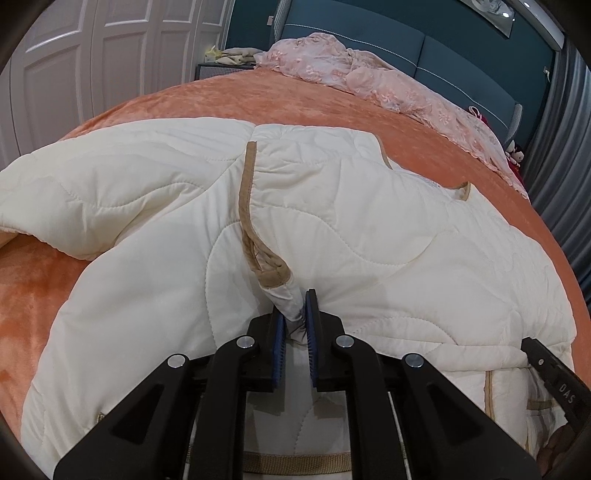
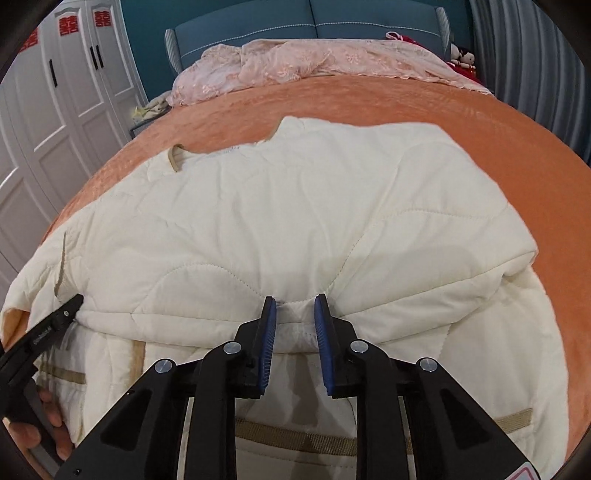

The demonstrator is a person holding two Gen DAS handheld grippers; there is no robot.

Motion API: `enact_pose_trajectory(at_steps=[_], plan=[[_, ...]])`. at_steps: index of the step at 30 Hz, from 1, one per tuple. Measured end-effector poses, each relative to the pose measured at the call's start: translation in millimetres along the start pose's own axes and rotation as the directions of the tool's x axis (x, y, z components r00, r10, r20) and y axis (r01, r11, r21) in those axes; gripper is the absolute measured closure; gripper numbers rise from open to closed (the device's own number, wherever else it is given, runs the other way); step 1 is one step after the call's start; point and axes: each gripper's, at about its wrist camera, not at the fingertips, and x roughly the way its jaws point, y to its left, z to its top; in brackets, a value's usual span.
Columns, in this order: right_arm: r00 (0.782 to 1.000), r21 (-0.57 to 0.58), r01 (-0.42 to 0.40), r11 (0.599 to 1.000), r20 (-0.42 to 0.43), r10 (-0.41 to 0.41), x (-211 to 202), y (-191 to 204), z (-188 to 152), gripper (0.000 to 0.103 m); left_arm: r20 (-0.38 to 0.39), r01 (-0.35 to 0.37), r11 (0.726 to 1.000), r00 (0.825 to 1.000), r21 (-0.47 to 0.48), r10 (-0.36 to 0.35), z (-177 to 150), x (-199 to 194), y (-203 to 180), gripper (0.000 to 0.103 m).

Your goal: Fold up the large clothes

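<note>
A cream quilted jacket (image 1: 351, 229) with tan trim lies spread on an orange bed cover; it also shows in the right wrist view (image 2: 295, 206). My left gripper (image 1: 295, 306) is shut on a pinched bunch of the jacket's front edge, just below the tan trim (image 1: 245, 192). My right gripper (image 2: 295, 310) is partly closed around a thick folded edge of the jacket, with fabric between its blue pads (image 2: 269, 325). The left gripper's finger shows at the left of the right wrist view (image 2: 55, 321). The right gripper's finger shows at the right of the left wrist view (image 1: 554, 373).
The orange bed cover (image 1: 295, 99) stretches beyond the jacket. A pink lace cloth (image 2: 295, 59) lies bunched at the blue headboard (image 2: 314, 18). White wardrobe doors (image 2: 55, 110) stand to the left. Dolls (image 2: 461, 55) sit at the far right corner.
</note>
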Motion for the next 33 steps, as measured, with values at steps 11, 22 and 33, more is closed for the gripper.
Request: enact_pose_trajectory(at_steps=[11,22,33], plan=[[0.994,-0.081,0.097,0.992,0.053,-0.092,10,16,-8,0.084,-0.005,0.012,1.0,1.0,-0.018,-0.013,0,3,3,0.092],[0.996,-0.053,0.075,0.996,0.061,-0.072,6,12,-7,0.084,0.081,-0.003,0.92,0.996,-0.392,0.038,0,-121,182,0.009],[0.995,-0.043,0.071,0.997,0.071,-0.068,1,11,-6,0.083,0.038,-0.025,0.712,0.997,-0.701,0.072,35,-103,325,0.061]])
